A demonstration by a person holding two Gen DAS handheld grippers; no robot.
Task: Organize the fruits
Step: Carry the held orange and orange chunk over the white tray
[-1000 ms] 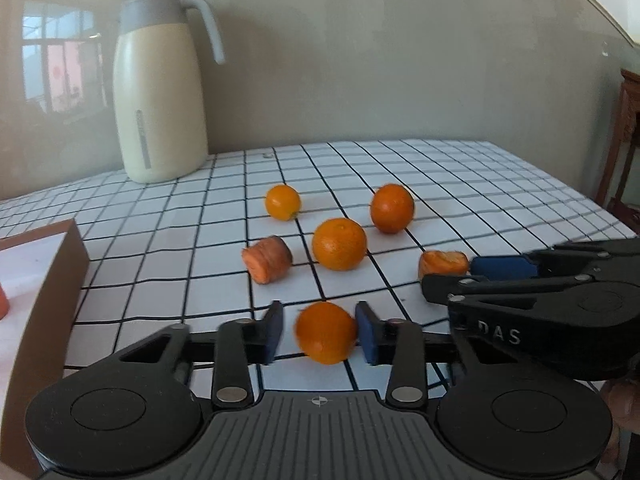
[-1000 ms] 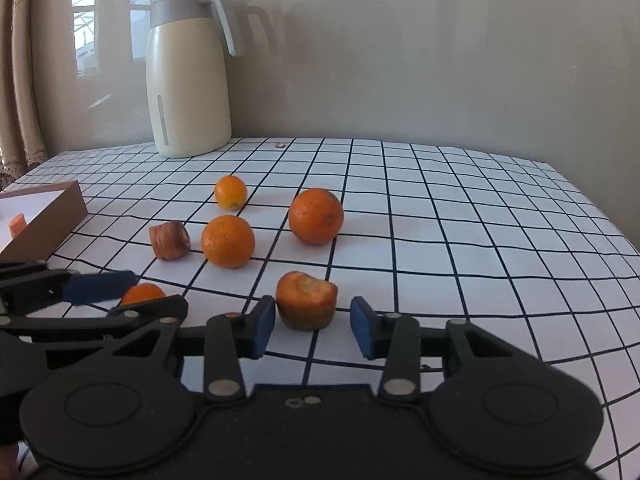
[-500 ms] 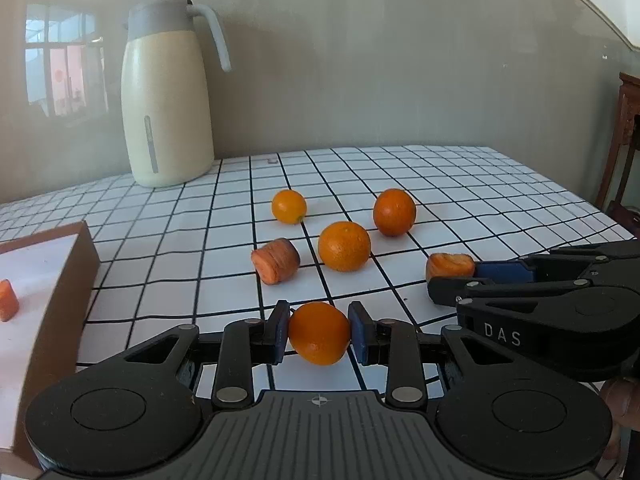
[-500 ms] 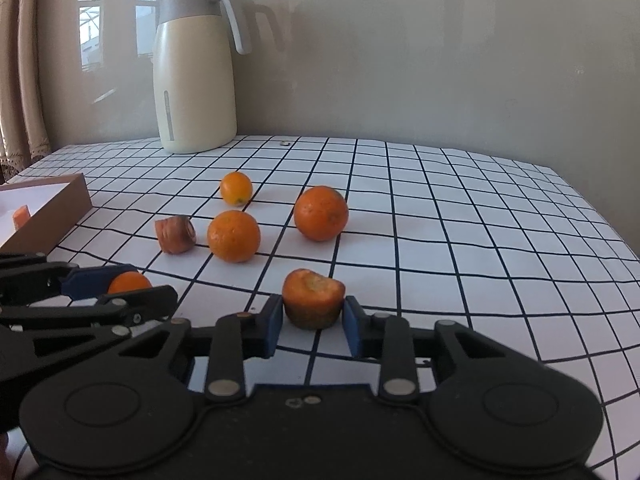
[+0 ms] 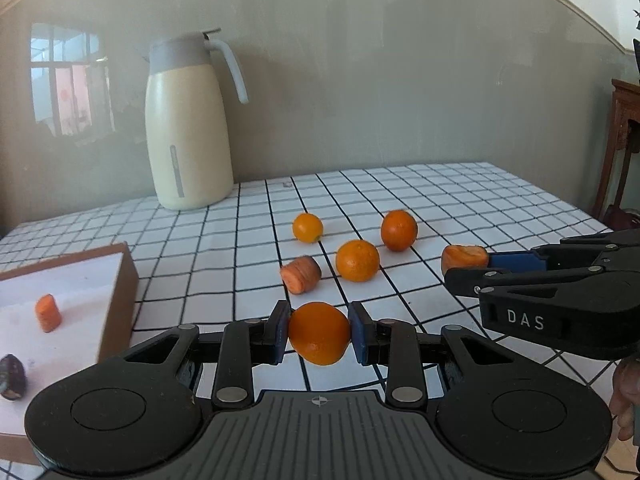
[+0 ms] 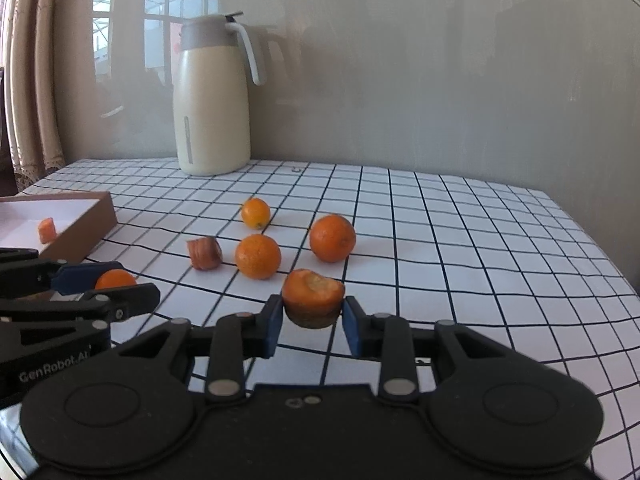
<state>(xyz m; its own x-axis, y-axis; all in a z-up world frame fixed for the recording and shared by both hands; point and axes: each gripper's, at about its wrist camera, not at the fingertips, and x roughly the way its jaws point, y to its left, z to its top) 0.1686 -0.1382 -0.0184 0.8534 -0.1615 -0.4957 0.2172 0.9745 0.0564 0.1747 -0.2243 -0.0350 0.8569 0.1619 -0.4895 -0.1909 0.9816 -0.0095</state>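
Since a second ago, your left wrist view shows your left claw (image 5: 319,334) lifted off the checked counter (image 5: 460,200), clamping a whole orange (image 5: 319,333), with the brown box (image 5: 120,280) at left. Your right wrist view shows your right claw (image 6: 311,320) raised too, squeezing a bitten orange piece (image 6: 313,298) in front of three oranges.

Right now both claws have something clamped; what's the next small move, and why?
Probably carry the left claw leftward over the brown box and release there. Its pads already pinch a whole orange, the box lies on that side, holding a carrot chunk. The right claw, gripping the cut piece, can follow.
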